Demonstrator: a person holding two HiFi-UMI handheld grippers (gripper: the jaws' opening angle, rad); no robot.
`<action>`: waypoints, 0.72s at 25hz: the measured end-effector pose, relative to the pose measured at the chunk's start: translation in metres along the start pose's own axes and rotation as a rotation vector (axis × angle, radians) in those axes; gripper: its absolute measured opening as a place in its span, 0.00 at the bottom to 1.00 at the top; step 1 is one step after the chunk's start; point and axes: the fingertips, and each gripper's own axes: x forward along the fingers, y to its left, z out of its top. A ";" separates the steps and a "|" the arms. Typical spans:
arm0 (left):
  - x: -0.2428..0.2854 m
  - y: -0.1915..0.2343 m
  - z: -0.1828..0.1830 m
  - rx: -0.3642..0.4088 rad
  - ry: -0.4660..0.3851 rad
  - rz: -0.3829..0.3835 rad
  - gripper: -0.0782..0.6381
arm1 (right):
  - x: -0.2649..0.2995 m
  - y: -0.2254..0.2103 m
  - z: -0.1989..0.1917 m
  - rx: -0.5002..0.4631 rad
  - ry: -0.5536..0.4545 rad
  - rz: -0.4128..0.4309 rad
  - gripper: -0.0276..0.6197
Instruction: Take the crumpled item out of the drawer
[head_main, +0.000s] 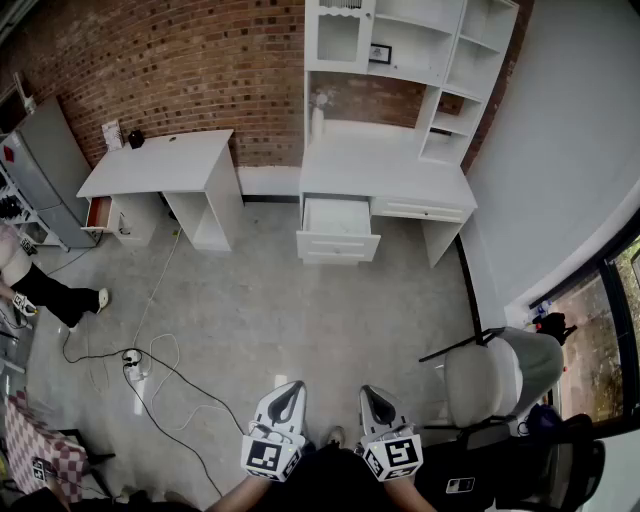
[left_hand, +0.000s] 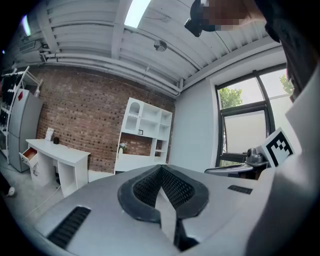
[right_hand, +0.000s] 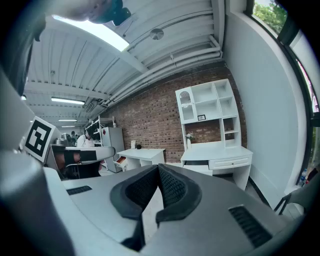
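The white desk with a hutch (head_main: 385, 165) stands against the brick wall, far across the floor. Its left drawer (head_main: 338, 230) is pulled out; the inside looks pale and I cannot make out a crumpled item in it. In the right gripper view the same open drawer (right_hand: 199, 168) shows small and distant. My left gripper (head_main: 293, 388) and right gripper (head_main: 369, 394) are side by side close to my body, both pointing at that desk. Both are shut, with nothing between the ribbed black pads (left_hand: 172, 187) (right_hand: 170, 187).
A second white desk (head_main: 165, 160) stands at the back left, with a small orange-lined drawer (head_main: 98, 212) open. Next to it is a grey fridge (head_main: 45, 165). A cable and power strip (head_main: 135, 365) lie on the floor. A chair (head_main: 490, 380) is at my right, a person (head_main: 35, 290) at far left.
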 end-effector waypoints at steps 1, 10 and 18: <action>0.000 0.000 0.000 0.001 -0.001 0.000 0.14 | 0.001 0.000 0.000 -0.001 -0.001 0.001 0.06; -0.002 0.017 0.001 -0.003 -0.003 -0.003 0.14 | 0.013 0.013 0.003 -0.006 -0.004 0.001 0.06; -0.001 0.039 0.003 -0.009 0.000 -0.014 0.14 | 0.033 0.023 0.007 0.015 -0.014 -0.008 0.06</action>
